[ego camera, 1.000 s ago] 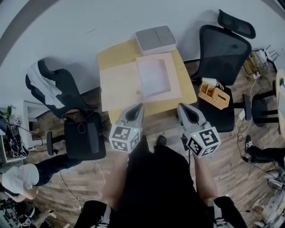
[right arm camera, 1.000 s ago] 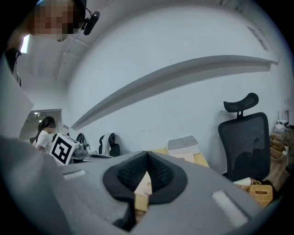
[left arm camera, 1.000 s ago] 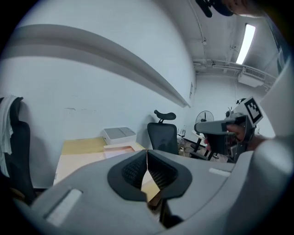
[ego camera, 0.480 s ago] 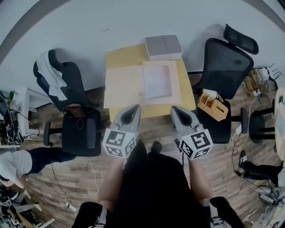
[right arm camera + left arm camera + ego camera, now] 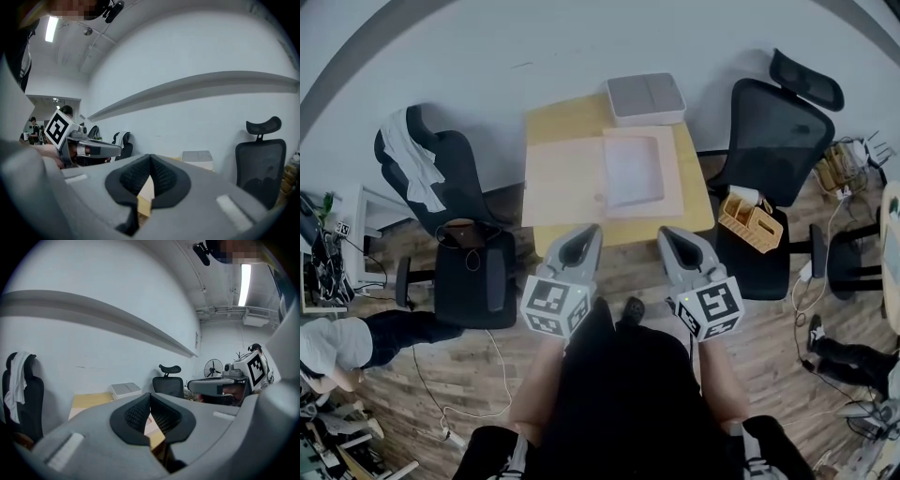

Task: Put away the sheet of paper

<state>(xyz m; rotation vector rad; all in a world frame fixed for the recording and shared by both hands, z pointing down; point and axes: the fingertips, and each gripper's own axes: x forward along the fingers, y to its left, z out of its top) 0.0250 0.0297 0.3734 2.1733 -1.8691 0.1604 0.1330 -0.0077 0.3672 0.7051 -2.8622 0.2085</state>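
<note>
A whitish sheet of paper (image 5: pixel 630 171) lies inside a pale beige open folder (image 5: pixel 567 183) on the yellow table (image 5: pixel 558 120). Both grippers hover short of the table's near edge, over the wooden floor. My left gripper (image 5: pixel 585 232) is shut with nothing between its pads (image 5: pixel 140 412). My right gripper (image 5: pixel 668 232) is also shut and empty, its pads (image 5: pixel 161 176) meeting at the tip. The two point toward the table side by side. In the left gripper view the table (image 5: pixel 86 401) shows just past the jaws.
A grey box (image 5: pixel 646 97) stands at the table's far end against the white wall. A black chair (image 5: pixel 441 183) with a white cloth is on the left. Another black chair (image 5: pixel 773 117) on the right carries an orange organizer (image 5: pixel 748 214). A person (image 5: pixel 337 342) is low on the left.
The head view has shifted, so the table now sits a little to the right and farther off. The right gripper has drifted slightly left toward the other. Both stay shut.
</note>
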